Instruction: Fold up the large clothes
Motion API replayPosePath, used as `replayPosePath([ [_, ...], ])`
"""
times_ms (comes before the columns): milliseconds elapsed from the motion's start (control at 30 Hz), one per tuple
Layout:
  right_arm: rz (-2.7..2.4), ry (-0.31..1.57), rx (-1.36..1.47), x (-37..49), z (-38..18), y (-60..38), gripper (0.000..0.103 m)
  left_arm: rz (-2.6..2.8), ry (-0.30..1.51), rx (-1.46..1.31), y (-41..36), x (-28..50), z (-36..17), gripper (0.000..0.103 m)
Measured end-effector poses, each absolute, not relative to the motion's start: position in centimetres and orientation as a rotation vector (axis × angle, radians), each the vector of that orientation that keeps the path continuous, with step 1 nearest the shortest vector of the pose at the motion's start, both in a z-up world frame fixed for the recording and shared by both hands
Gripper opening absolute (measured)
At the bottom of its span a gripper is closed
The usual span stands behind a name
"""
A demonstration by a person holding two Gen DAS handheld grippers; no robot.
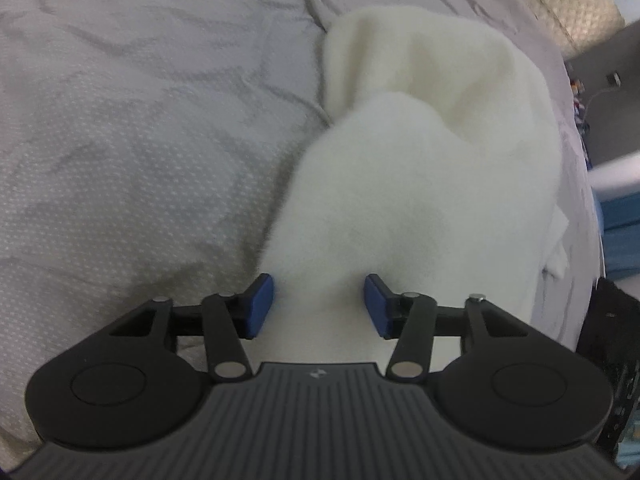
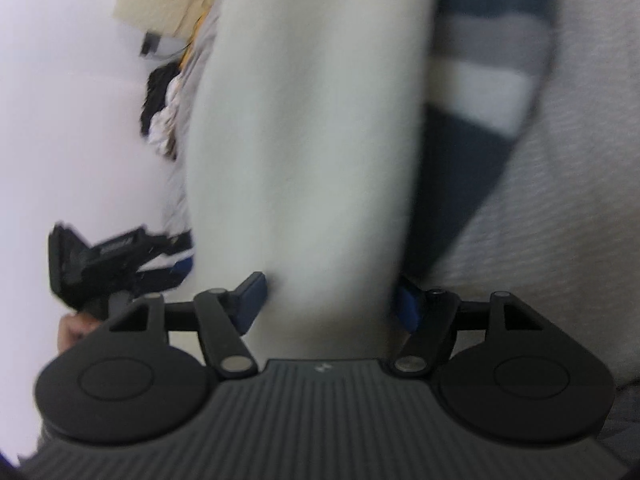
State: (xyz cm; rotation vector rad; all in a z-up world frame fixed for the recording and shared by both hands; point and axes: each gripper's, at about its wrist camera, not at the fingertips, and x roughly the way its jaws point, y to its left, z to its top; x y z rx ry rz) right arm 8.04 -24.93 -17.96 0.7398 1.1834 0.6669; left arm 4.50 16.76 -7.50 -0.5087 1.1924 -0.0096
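A fluffy white fleece garment point(image 1: 420, 168) lies bunched in soft folds on a pale grey bedcover with a fine dotted weave point(image 1: 132, 152), and it runs from the upper middle of the left wrist view down to the left gripper point(image 1: 319, 306). That gripper's blue-padded fingers point(image 1: 262, 304) stand spread apart, with the fleece lying between them but neither pad pressing into it. In the right wrist view the same white fabric point(image 2: 308, 140) hangs or stretches as a broad band straight ahead of the right gripper point(image 2: 332, 306), whose blue pads are likewise parted on either side of the cloth, not pinching it. Just beside the band, to its right, lies a knitted piece with dark blue, grey and white stripes point(image 2: 488, 72) on the bedcover point(image 2: 560, 240). At the left edge the left gripper point(image 2: 120, 256) shows, blurred, with a hand point(image 2: 74, 330) below it.
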Motion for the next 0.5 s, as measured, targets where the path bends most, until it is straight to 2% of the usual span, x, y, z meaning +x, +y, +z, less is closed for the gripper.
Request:
replayPosePath([
  [33, 0.668, 1.172, 0.716, 8.0, -17.7, -24.6, 0.056, -0.026, 1.193, -0.495, 16.1, 4.3, -7.1, 0.032],
  [67, 0.667, 1.157, 0.7, 7.9, -17.3, -24.5, 0.043, -0.032, 1.189, -0.481, 15.9, 4.4, -7.0, 0.024],
  [100, 0.671, 1.136, 0.693, 7.9, -16.9, -24.6, 0.034, -0.028, 1.182, -0.475, 15.6, 4.4, -6.7, 0.012],
  [133, 0.677, 1.112, 0.692, 7.8, -16.3, -24.9, 0.021, -0.029, 1.164, -0.472, 15.5, 4.3, -6.3, 0.008],
  [233, 0.698, 1.002, 0.674, 7.0, -13.6, -25.8, 0.016, -0.047, 1.076, -0.503, 15.6, 3.5, -4.1, 0.006],
  [500, 0.756, 0.681, 0.609, 4.6, -2.7, -29.2, 0.014, -0.155, 0.736, -0.604, 16.6, -1.7, 6.8, 0.005],
])
